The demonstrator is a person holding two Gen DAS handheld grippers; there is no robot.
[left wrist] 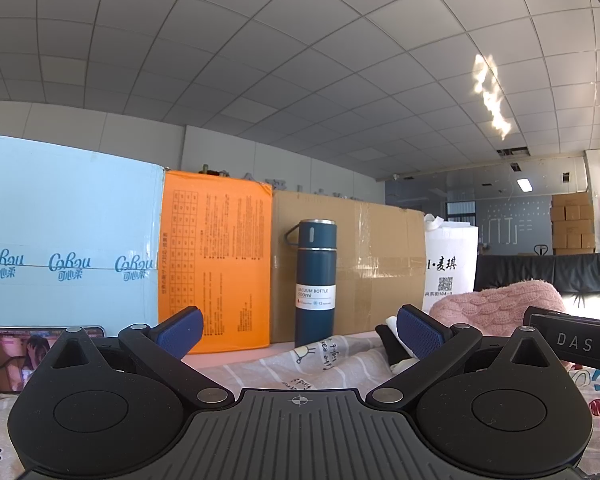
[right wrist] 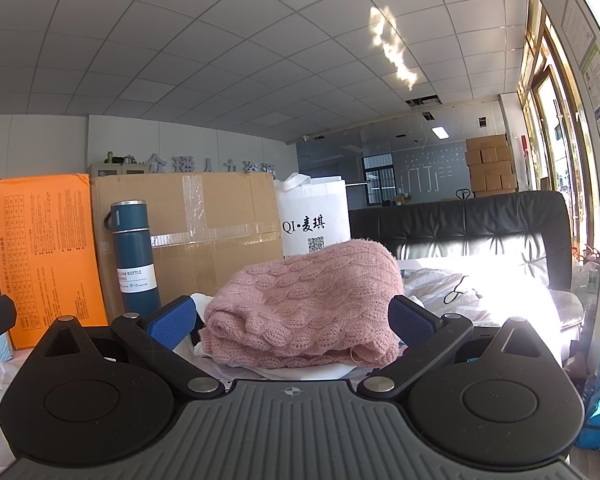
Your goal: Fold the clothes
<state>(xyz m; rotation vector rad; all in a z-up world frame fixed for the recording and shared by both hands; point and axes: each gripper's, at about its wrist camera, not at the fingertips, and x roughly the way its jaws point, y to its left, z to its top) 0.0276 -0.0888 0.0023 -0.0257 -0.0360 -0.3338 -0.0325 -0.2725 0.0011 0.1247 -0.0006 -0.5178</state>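
A folded pink cable-knit sweater [right wrist: 308, 304] lies on top of a stack of white clothes [right wrist: 300, 368] on the bed, straight ahead in the right wrist view. My right gripper [right wrist: 292, 322] is open, its blue pads on either side of the sweater's near edge, not closed on it. In the left wrist view the sweater [left wrist: 496, 306] shows at the right, behind the right pad. My left gripper [left wrist: 300, 330] is open and empty, low over the printed bedsheet [left wrist: 300, 368], facing a blue vacuum bottle [left wrist: 315, 282].
Along the back stand a light blue carton [left wrist: 68, 232], an orange box [left wrist: 216, 264], a brown cardboard box [right wrist: 196, 232] and a white bag [right wrist: 316, 216]. A phone [left wrist: 8, 356] leans at the left. A black headboard [right wrist: 480, 228] is at the right.
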